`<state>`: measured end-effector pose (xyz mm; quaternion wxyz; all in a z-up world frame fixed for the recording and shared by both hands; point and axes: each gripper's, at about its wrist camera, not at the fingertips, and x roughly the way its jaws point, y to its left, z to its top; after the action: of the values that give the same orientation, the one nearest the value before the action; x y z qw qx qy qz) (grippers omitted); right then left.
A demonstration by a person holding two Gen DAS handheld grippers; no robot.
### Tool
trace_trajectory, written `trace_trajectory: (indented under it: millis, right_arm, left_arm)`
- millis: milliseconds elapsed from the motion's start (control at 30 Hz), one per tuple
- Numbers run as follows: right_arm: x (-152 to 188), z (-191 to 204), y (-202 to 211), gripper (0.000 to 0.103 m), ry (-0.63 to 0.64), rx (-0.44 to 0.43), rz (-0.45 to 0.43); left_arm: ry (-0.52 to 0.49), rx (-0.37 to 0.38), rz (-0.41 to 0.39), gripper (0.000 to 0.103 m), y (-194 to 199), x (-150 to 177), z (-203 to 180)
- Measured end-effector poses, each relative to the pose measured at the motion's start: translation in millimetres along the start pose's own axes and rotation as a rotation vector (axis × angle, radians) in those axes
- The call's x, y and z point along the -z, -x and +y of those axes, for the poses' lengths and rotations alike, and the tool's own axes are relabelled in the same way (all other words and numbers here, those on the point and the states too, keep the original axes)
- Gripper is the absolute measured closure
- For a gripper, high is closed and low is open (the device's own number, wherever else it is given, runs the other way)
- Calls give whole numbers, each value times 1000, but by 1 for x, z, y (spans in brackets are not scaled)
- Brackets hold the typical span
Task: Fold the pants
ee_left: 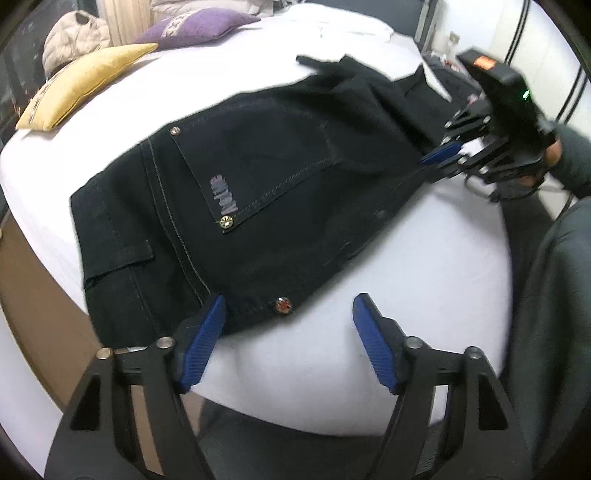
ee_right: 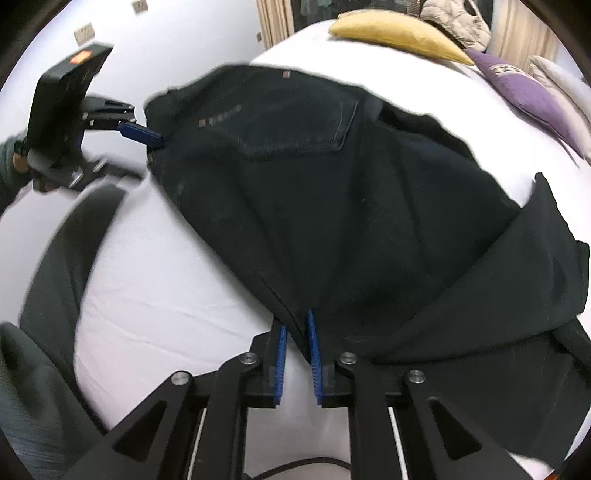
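Blue ribbed pads of the right gripper (ee_right: 295, 354) pinch a fold of the black pants (ee_right: 332, 206) at their near edge — jaws nearly together on the cloth. The left gripper (ee_left: 288, 332) stands wide apart, its left pad touching the waistband end beside a rivet, holding nothing. The pants lie spread across the white bed (ee_left: 406, 277). Far off sit a yellow pillow (ee_left: 88, 81) and a purple pillow (ee_left: 195, 27).

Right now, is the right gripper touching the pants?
Touching. In the right wrist view the right gripper has both blue fingers closed on an edge of the black pants, with fabric pinched between them.
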<state>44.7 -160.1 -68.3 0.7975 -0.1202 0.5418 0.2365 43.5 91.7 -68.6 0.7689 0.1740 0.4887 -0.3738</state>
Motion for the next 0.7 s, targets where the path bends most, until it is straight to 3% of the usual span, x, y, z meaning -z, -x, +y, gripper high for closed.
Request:
trace_trajectory:
  millis: [100,200,300,367,400,467,500,600,700]
  right_arm:
    - [0,-8,3,87,-34,-33,-29]
    - [7,-16,-16,80,-78,-71,2]
    - [23,-13,-19,75,-93,-84,-20]
    - [25,-16,-9,64,-101,-114,-14]
    - [23,-22,-7,63,-102,-118,-11]
    - [25,-31,5,64,-114,-114,-11]
    - [26,-41,19,63,-140,-102,-33]
    - [20,-84,55,44,-263,-56,-121]
    - [10,-140,87,41,-426,-20,-204]
  left_arm:
    - [43,-9,-63,33,17,-13,-1]
    - [119,22,-165,33,16,-36,-6]
    - [139,4,-141,33,-16,-52,-13]
    - [171,8,-91,33,-49,-59,-13]
    - [200,-8,-51,33,-69,-59,-10]
    - [202,-39,-66,33,-76,-62,-10]
    - [201,-48,-60,33,-75,-64,-12]
    - [179,-45,-79,33,-60,-75,-19]
    - [189,-46,-160,33,-39,-91,-21]
